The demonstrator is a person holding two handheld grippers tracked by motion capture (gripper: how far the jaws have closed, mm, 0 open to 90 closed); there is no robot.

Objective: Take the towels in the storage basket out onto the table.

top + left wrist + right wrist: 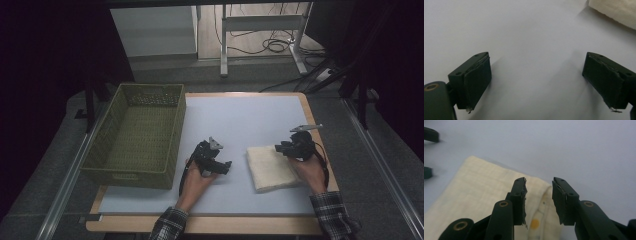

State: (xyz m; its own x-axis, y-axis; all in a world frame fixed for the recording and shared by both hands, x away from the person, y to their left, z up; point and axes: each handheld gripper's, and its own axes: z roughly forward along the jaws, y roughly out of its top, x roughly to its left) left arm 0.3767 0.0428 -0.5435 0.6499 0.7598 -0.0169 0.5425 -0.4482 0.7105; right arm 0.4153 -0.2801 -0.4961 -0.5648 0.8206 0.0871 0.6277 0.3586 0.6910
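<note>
Your folded cream-coloured cloth lies flat on the pale grey table mat, toward the near right of it, with its long side running away from you.

Your right gripper sits at the cloth's far right corner, at about 1 o'clock from the cloth's middle. In the right gripper view its 2 black jaws stand partly apart with a narrow gap, and the folded edge of the cloth runs up between them from 6 o'clock. A small yellow spot on the fabric shows low in that gap. The jaws straddle the fold, but you hold nothing yet: the pads are not pressed onto the cloth, and I cannot tell whether either touches it.

Your left gripper rests at about 9 o'clock from the cloth, near it but apart. In the left gripper view its 2 jaws are spread wide over bare mat, with a corner of the cloth at 1 o'clock, beyond the fingers.

The olive-green woven plastic basket stands at the mat's left edge, at 9 o'clock from your left hand.
</note>
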